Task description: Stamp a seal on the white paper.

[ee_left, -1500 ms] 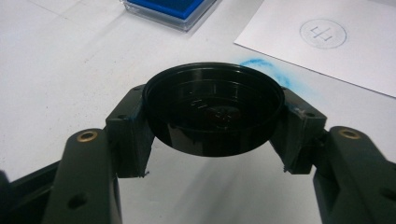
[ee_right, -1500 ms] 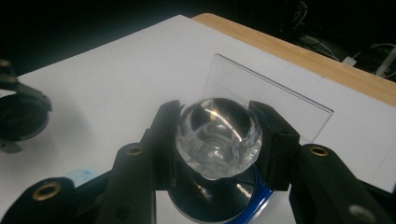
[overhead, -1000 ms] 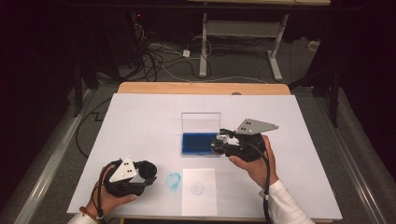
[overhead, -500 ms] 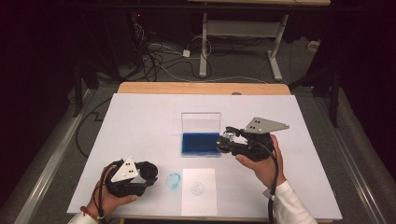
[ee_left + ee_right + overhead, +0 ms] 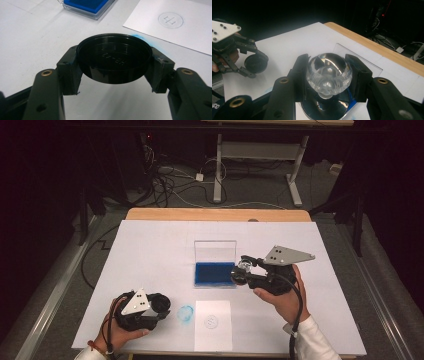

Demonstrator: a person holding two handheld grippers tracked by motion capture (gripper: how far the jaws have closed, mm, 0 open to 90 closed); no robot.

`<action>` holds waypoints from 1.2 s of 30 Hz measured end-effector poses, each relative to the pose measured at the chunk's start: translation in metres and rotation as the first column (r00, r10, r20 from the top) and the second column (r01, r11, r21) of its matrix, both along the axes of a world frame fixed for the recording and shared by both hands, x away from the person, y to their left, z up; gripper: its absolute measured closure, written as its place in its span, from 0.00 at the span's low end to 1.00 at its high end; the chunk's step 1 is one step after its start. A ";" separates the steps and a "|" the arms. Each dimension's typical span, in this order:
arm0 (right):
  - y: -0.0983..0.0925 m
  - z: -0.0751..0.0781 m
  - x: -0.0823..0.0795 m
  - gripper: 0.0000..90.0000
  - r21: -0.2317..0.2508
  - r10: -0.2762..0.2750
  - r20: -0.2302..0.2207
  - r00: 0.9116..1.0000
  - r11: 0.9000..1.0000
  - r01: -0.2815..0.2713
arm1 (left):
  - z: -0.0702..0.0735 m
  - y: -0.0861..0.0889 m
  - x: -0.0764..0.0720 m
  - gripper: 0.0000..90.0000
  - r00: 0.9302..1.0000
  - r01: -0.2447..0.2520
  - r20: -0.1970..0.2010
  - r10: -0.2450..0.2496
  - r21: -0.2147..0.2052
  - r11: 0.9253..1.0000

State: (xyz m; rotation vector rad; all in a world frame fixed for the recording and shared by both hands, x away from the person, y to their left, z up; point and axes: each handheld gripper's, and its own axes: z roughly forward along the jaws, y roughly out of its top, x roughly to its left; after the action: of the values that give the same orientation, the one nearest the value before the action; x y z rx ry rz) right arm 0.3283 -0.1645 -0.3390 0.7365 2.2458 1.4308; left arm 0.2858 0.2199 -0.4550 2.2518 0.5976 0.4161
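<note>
My right gripper (image 5: 242,270) is shut on the clear faceted knob of a stamp (image 5: 329,72) with a round black base. It holds the stamp just above the right edge of the blue ink pad (image 5: 214,273), which lies in an open clear case. At the front left, my left gripper (image 5: 160,306) is shut on a round black cap (image 5: 113,58), pinched at its sides, low over the table. In the right gripper view the left gripper (image 5: 254,63) shows farther off with that cap.
A white sheet of paper (image 5: 213,330) lies at the front edge and bears a faint round stamped mark (image 5: 212,321). A blue ink smudge (image 5: 185,313) marks the white table cover beside it. The case's clear lid (image 5: 215,250) stands upright behind the pad.
The right hand has drifted slightly to the right with the stamp still in its jaws. The left hand and cap have stayed put.
</note>
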 end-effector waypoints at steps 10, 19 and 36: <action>0.009 -0.001 -0.007 0.63 0.006 0.030 -0.004 1.000 1.000 -0.030 | 0.001 0.000 -0.001 0.41 1.000 -0.001 0.007 0.001 0.006 1.000; 0.034 -0.006 -0.020 0.63 -0.025 0.105 -0.006 0.994 0.994 -0.106 | 0.004 0.000 -0.005 0.41 1.000 -0.009 0.022 0.009 0.011 1.000; 0.059 -0.054 -0.034 0.63 -0.102 0.175 -0.112 0.978 0.977 -0.186 | 0.003 -0.002 -0.004 0.41 1.000 0.003 0.016 -0.003 0.016 1.000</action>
State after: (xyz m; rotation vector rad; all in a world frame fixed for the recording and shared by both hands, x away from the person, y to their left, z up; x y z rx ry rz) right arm 0.2942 -0.1057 -0.3931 0.5949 2.5055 1.3597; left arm 0.2819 0.2179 -0.4519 2.2617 0.5845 0.4388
